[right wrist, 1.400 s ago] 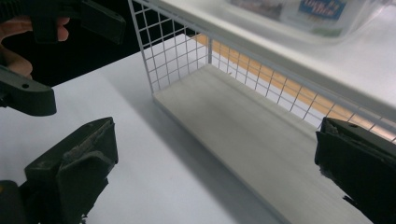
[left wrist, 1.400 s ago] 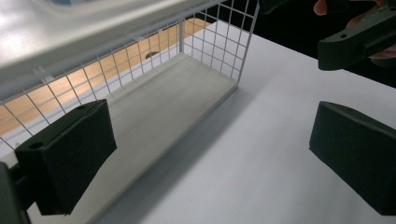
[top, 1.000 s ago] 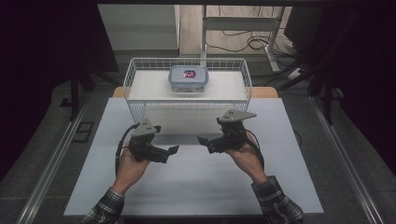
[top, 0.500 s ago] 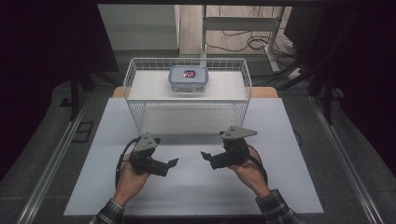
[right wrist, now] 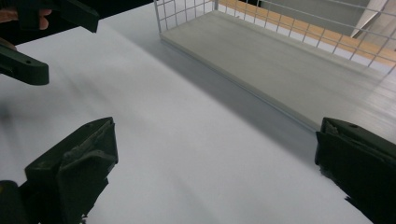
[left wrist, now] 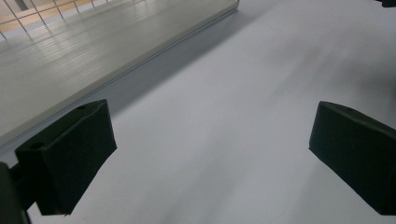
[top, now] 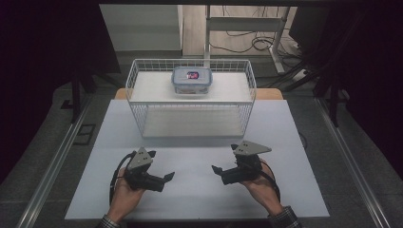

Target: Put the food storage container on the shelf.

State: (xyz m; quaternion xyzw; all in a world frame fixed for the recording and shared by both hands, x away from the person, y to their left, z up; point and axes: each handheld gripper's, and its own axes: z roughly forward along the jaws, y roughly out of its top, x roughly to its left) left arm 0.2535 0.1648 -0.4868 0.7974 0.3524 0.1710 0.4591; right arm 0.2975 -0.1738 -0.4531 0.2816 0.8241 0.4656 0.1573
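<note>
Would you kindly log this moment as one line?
left tool: open, empty | right tool: open, empty | box: lidded, in basket | both tools above mat

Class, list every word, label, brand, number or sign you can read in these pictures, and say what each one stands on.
No text can be read.
Lidded box in the wire basket: a red and blue patch shows through its lid, too small and blurred to read.
Left gripper, right gripper and white table top: no print shows.
</note>
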